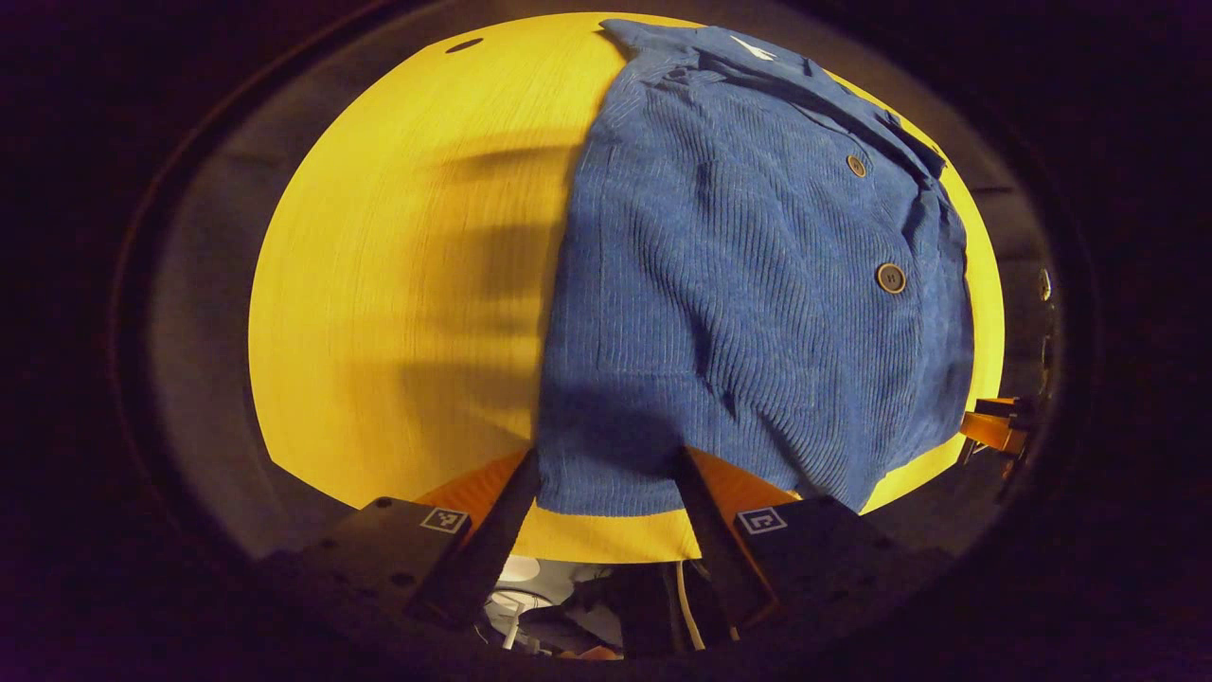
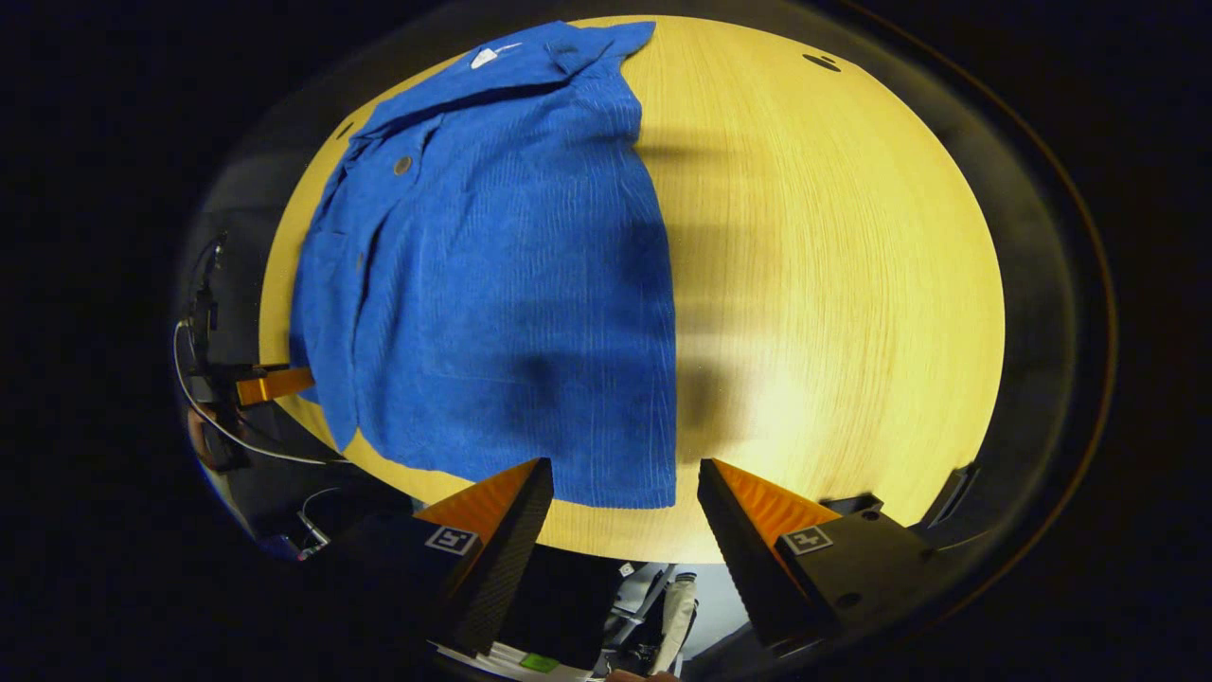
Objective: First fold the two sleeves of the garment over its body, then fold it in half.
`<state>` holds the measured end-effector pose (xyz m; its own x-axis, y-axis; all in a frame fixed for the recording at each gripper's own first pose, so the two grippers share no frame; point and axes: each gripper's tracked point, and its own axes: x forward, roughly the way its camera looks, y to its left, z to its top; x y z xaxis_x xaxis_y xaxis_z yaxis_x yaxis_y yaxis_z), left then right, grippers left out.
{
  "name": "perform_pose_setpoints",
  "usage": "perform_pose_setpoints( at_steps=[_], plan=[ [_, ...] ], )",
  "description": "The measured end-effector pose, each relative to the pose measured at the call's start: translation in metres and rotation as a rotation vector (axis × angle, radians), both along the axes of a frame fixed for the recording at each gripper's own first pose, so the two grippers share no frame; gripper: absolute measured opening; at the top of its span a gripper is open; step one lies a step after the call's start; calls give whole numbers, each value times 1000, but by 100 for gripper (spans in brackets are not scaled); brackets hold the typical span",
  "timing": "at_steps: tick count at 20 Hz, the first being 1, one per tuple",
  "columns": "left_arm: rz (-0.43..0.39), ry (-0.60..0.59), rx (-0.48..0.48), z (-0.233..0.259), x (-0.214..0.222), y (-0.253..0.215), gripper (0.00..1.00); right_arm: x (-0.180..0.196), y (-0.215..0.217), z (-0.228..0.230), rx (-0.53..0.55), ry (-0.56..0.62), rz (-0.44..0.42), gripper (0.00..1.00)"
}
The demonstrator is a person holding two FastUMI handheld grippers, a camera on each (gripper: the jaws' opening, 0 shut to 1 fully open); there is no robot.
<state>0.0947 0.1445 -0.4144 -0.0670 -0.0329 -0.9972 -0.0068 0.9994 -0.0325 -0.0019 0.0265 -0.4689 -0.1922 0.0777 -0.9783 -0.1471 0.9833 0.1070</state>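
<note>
Blue garment (image 1: 757,313) on yellow table (image 1: 398,313)

Blue corduroy button-up garment (image 1: 748,284) lies flat on round yellow wooden table (image 1: 398,303), collar at far edge, hem at near edge. In left gripper view it covers table's right half, left gripper (image 1: 606,474) at hem; in right gripper view, left half, right gripper (image 2: 615,483) at hem corner.

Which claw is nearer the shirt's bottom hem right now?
Left. The left claw straddles the blue shirt hem at its corner, open. The right claw, also open, sits beside the hem's other corner.
</note>
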Motion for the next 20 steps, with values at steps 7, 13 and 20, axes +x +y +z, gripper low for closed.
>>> perform_pose_setpoints(
  at_steps=[7, 13, 20],
  plan=[
    [-28, 16, -3, -3, -2, -2, 88, -8, -3, -23, -81, 4, -9, 100],
    [-19, 20, -23, -4, -7, -16, 73, -13, 12, -23, -68, 34, -2, 87],
    [-133, -20, -56, 2, 3, -39, 0, -8, 29, -22, -5, -41, -52, 6]
  ],
)
